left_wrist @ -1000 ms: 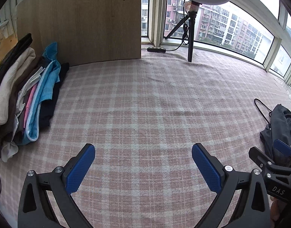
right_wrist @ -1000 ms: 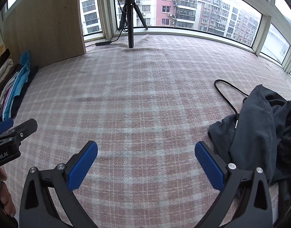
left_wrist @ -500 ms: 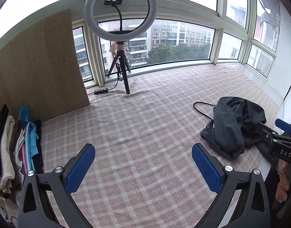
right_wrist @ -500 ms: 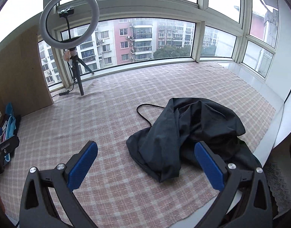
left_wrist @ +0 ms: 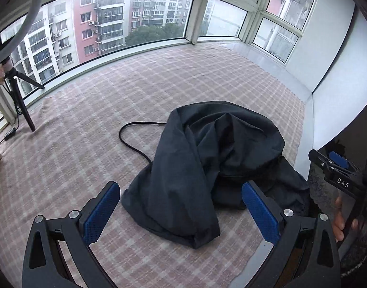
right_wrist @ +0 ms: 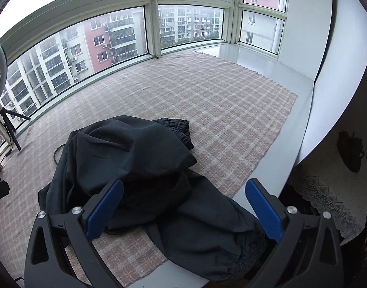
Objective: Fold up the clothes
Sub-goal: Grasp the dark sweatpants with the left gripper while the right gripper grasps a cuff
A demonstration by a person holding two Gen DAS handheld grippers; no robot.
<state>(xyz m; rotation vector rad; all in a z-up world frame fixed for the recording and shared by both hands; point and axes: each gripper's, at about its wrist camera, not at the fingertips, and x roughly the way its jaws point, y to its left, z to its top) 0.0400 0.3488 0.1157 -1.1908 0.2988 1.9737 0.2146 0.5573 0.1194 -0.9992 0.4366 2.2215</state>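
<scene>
A crumpled dark garment (left_wrist: pixel 207 158) lies in a heap on the pink checked cloth (left_wrist: pixel 87 144) near the cloth's right end. My left gripper (left_wrist: pixel 181 211) is open just in front of the heap, nothing between its blue pads. In the right wrist view the same dark garment (right_wrist: pixel 135 163) fills the foreground, one cuffed end hanging over the platform's front edge. My right gripper (right_wrist: pixel 184 206) is open right above that part, holding nothing. The right gripper (left_wrist: pixel 336 165) also shows at the far right of the left wrist view, with a hand on it.
A black cable (left_wrist: pixel 133 144) loops on the cloth left of the garment. A ring-light tripod (left_wrist: pixel 20 100) stands at the far left by the windows. Bare grey sill (right_wrist: pixel 262 67) lies beyond the cloth's right edge, then a white wall (right_wrist: pixel 339 48). A lace-covered surface (right_wrist: pixel 327 187) sits lower right.
Both grippers have swung right, away from the folded stack at the left, and come close to the dark garment. Both stay open.
</scene>
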